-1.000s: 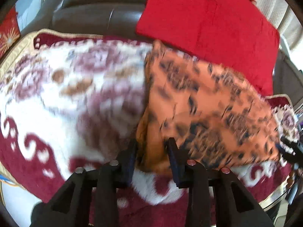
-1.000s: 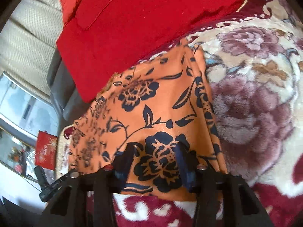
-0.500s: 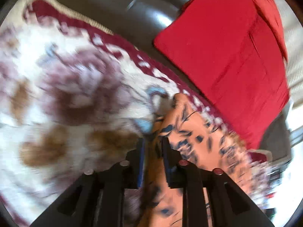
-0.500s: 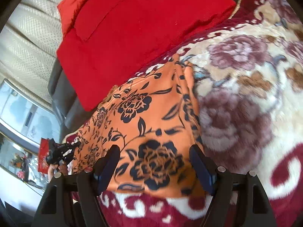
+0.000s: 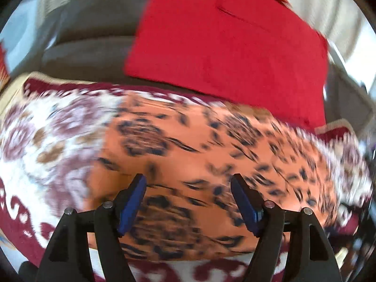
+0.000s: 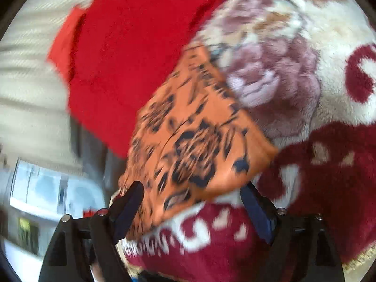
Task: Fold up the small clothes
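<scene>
- The cloth (image 5: 199, 164) is orange with a dark flower print. It lies spread on the blanket (image 5: 47, 145), folded into a long band that runs left to right across my left view.
- In my right view the cloth (image 6: 195, 141) shows as a narrower strip running away from me, its near corner lying between my fingers.
- Both views are blurred, so I cannot make out the finer creases.
- My left tool (image 5: 189, 199) has its jaws spread wide over the near part of the cloth and holds nothing; blue pads (image 5: 131, 204) face inward.
- My right tool (image 6: 192, 209) is also spread wide and grips nothing. Whether its left finger touches the near edge of the cloth I cannot tell.
- The blanket (image 6: 317, 94) is plush, cream with mauve flowers and dark red scrolls, and it carries the cloth.
- A red cushion (image 5: 223, 42) lies just beyond the far edge of the cloth; in my right view the cushion (image 6: 131, 54) sits far left of it.
- A grey sofa back (image 5: 94, 28) rises behind the blanket at far left.
- A pale ribbed curtain (image 6: 30, 54) fills the left side of my right view.
</scene>
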Motion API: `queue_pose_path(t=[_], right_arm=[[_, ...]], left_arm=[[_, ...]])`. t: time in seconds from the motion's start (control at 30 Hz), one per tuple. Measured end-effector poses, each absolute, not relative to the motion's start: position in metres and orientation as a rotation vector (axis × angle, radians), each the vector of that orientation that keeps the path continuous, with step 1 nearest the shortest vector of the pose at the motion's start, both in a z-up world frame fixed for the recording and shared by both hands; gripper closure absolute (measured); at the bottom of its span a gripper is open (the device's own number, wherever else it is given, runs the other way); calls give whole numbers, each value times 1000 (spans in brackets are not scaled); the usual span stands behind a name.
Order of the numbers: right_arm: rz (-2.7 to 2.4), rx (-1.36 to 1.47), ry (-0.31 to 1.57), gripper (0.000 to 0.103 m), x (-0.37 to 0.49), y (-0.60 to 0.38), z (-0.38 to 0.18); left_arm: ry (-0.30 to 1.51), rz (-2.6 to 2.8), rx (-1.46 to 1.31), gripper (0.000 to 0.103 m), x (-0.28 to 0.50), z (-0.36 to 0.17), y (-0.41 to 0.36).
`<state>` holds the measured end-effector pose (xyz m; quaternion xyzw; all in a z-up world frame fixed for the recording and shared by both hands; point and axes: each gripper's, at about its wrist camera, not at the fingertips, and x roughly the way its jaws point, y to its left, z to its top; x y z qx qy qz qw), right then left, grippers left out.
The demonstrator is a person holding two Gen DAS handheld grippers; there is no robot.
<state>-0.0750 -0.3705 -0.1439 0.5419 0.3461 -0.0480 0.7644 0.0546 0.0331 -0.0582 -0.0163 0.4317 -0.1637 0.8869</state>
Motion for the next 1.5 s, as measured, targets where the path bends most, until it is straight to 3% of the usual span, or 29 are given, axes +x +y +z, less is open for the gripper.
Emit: queue_pose_path(t=[0.13,0.37,0.53,0.6,0.67,0.77,0.83,0.87,0.9,1.03,1.1,1.17,1.2,1.23,1.27,1.4,1.5], right_arm=[[-149,1177,728,17,-64,-376,-150],[-188,1123,755,44,-70,-370,-147],[-216,1094,742,44,-69,-371,-140],[-215,1089,741,37,-66,-373,-142],[-224,1088,749,37,-63,-374,-148],[-225,1062,748,37,-56,-375,-148],[-235,1025,769,48,-54,-373,-146],[-235,1009,783,71,-52,-373,-145],[-224,996,789,76,-50,-374,-143],[-244,990,779,73,-51,-378,-141],[-231,1030,769,57,-50,-380,-149],[-195,1047,737,44,-51,-380,-151],[-197,1023,746,45,-48,-379,-148],[-198,985,764,50,-45,-378,-146],[-215,948,788,81,-43,-378,-144],[-269,801,766,82,-56,-370,-121],[-268,860,799,81,-62,-375,-150]], left_arm=[[906,-343,73,28,40,-60,-6],[929,-332,138,28,31,-66,-22],[934,-329,129,28,34,-67,-22],[932,-329,126,28,37,-68,-24],[933,-335,125,28,40,-70,-26],[1014,-364,167,28,54,-101,-38],[1003,-363,227,27,54,-113,-45],[991,-364,221,31,52,-107,-46],[994,-383,189,34,52,-100,-45],[918,-398,185,30,54,-90,-52],[1011,-402,251,27,62,-121,-62],[943,-410,261,26,58,-123,-61],[943,-413,263,26,59,-123,-61],[951,-415,253,26,61,-123,-61],[955,-419,243,26,63,-124,-60],[934,-423,244,26,67,-128,-57],[929,-420,247,26,61,-129,-54]])
